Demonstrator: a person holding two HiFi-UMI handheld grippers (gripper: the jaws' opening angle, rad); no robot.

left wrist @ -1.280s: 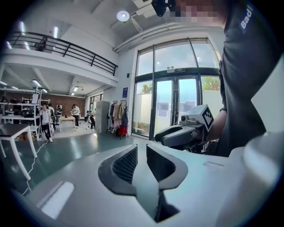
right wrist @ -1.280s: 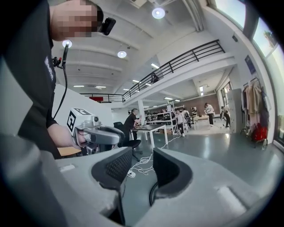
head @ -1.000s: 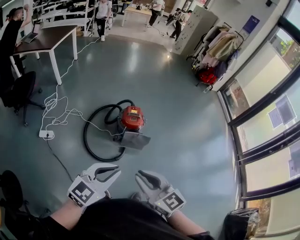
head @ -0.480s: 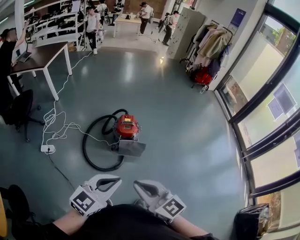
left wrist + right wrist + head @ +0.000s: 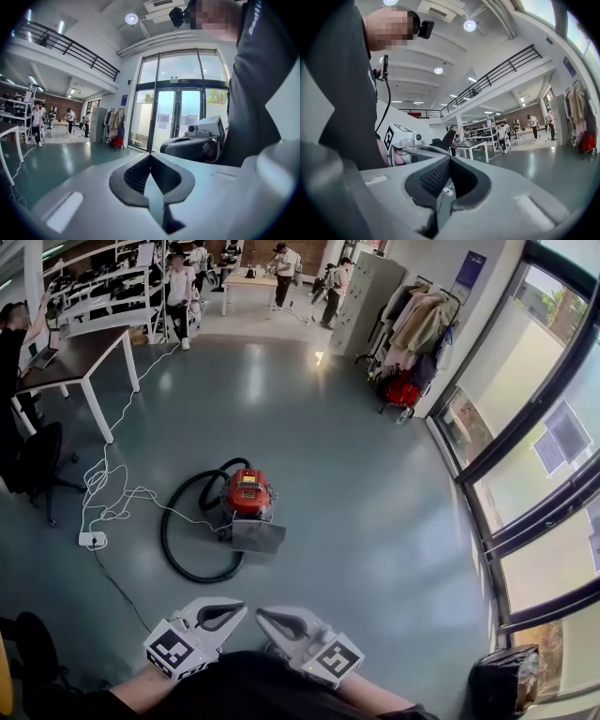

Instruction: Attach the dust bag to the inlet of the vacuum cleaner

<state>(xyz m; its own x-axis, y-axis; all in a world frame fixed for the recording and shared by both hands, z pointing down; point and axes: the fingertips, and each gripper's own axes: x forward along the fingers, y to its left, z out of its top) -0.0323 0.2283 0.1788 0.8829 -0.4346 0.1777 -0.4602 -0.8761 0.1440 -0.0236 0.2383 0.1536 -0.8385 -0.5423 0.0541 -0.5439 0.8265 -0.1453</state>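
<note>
A red vacuum cleaner [image 5: 246, 495] stands on the grey-green floor some way ahead of me. Its black hose [image 5: 178, 545] loops round to its left. A grey flat piece [image 5: 255, 536] that looks like the dust bag lies against its near side. Low in the head view my left gripper [image 5: 241, 611] and right gripper [image 5: 262, 616] are held close to my body, tips pointing towards each other and nearly touching. Both are shut and hold nothing. The left gripper view shows the left gripper [image 5: 150, 157] with its jaws together; the right gripper view shows the same of the right gripper [image 5: 450, 158].
A white cable runs from a power strip [image 5: 92, 539] to the vacuum. A table [image 5: 80, 345] and a dark chair [image 5: 39, 454] stand at the left. Far right are a coat rack [image 5: 417, 320], a red bag [image 5: 401, 390] and tall windows. A black bin [image 5: 494, 683] sits near right. People stand at the back.
Both grippers' jaws went from open to shut. The two grippers drew closer together, tips almost meeting. The vacuum sits slightly higher and further left in the head view.
</note>
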